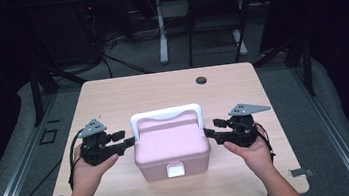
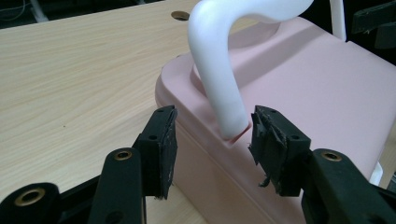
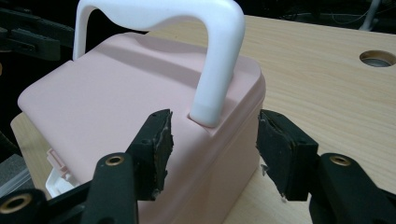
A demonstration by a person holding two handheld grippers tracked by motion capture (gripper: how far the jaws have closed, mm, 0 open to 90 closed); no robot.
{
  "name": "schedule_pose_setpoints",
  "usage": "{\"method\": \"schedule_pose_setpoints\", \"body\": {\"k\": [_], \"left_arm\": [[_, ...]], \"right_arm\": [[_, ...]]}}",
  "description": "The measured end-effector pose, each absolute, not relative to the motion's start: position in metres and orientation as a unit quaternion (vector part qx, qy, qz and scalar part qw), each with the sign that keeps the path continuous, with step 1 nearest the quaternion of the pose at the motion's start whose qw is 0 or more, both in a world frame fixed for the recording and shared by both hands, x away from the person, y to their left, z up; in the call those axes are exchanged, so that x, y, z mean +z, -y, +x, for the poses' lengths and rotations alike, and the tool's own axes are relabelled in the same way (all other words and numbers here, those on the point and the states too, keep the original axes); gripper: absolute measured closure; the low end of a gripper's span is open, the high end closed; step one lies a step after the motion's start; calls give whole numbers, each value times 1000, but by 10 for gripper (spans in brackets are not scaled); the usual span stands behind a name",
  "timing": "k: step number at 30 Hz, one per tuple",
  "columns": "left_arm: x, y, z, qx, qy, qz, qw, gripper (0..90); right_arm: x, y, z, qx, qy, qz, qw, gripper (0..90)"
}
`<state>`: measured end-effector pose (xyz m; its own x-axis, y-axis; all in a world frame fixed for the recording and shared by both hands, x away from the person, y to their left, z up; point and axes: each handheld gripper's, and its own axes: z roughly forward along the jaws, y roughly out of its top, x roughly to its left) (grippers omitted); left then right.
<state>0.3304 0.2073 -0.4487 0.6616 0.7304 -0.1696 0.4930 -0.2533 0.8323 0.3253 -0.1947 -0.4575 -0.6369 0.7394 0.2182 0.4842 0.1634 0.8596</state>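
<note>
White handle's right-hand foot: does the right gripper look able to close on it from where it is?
Probably yes: the right gripper stands open with the white handle foot just ahead between its jaws, nothing between them.

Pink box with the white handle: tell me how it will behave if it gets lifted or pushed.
The pink box looks like rigid moulded plastic, so it should keep its shape. Its broad flat base probably slides across the wooden table rather than tipping. Lifted by the upright white handle, it may swing; the smooth walls look slippery.
</note>
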Motion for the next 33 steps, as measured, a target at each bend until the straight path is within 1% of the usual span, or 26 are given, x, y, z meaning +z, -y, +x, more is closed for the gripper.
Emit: {"method": "schedule_pose_setpoints", "body": {"k": [16, 24, 30, 33], "left_arm": [[-454, -191, 340, 111, -392, 778, 478, 499], [-455, -185, 342, 105, -389, 777, 483, 515], [-455, -184, 342, 107, -390, 775, 486, 516], [-456, -185, 341, 109, -389, 775, 486, 524]], "right_arm": [[-463, 180, 337, 511, -748, 407, 118, 440], [-464, 174, 338, 515, -748, 403, 111, 450], [-464, 169, 335, 512, -752, 395, 130, 457], [-464, 168, 333, 512, -751, 396, 132, 460]]}}
